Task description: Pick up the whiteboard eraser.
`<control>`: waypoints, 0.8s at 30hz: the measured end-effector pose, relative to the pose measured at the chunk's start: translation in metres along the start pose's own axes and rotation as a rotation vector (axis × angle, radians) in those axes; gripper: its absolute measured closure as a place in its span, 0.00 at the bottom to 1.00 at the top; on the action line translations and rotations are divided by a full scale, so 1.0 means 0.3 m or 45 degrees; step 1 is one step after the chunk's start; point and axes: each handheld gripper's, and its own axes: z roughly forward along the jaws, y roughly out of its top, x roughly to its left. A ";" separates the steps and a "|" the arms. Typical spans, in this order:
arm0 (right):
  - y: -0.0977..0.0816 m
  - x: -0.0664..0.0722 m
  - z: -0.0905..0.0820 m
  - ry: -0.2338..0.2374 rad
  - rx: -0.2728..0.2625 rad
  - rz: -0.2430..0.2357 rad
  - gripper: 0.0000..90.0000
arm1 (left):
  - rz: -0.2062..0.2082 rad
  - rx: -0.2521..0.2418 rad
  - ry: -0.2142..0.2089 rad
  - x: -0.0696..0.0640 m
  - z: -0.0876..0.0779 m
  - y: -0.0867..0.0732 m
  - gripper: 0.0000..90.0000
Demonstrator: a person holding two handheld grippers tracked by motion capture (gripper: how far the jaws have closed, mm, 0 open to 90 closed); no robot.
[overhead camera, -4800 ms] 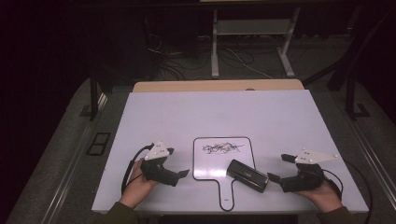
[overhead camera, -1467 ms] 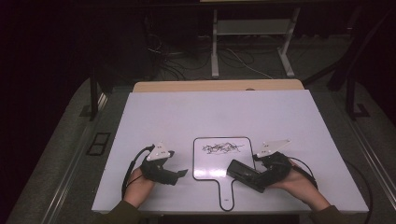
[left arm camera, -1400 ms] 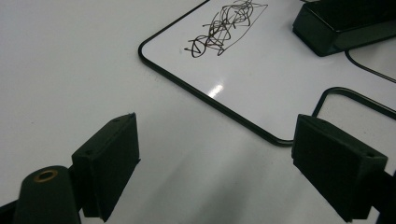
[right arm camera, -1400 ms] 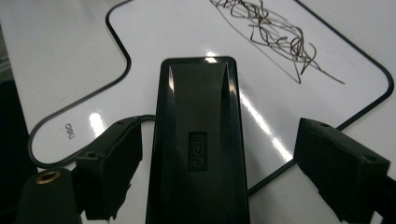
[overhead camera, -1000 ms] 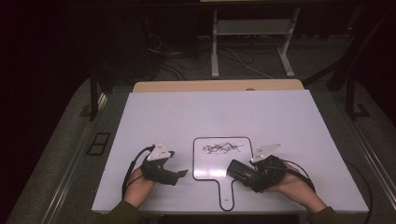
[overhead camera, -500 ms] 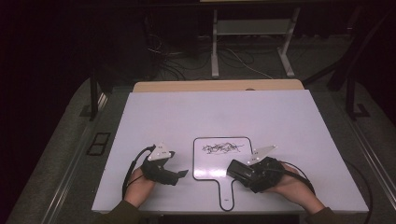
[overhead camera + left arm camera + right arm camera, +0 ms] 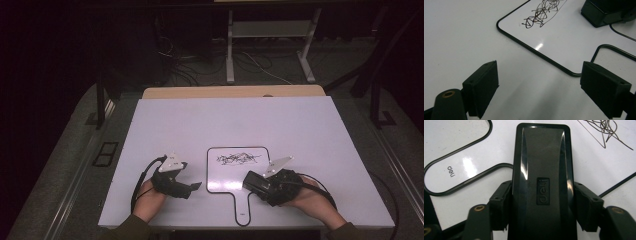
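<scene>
The right gripper (image 7: 541, 205), jaws just closing, clamped the eraser (image 7: 542, 170), its near end cut off; the left gripper (image 7: 544, 85) gaped beside the whiteboard (image 7: 564, 45)

right tool (image 7: 256, 183) moved in from the right, jaws just closed onto eraser (image 7: 543, 170)

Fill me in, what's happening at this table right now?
A person works two handheld grippers at a white table. The right gripper has just been closing its jaws and now clamps the sides of a black eraser, which lies on the lower right corner of a small whiteboard. The scribble on the board is not yet wiped. The left gripper rests on the table left of the board, jaws wide open with nothing between them.
</scene>
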 end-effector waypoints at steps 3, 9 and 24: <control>0.002 0.003 0.000 -0.007 0.005 0.004 0.42 | 0.001 0.002 0.000 0.000 0.000 0.000 0.16; 0.002 0.001 0.001 -0.028 0.007 -0.032 0.42 | 0.000 0.004 -0.001 -0.001 0.001 0.000 0.16; 0.005 0.005 -0.001 -0.038 0.013 -0.047 0.42 | 0.013 0.015 0.001 0.000 -0.001 0.000 0.16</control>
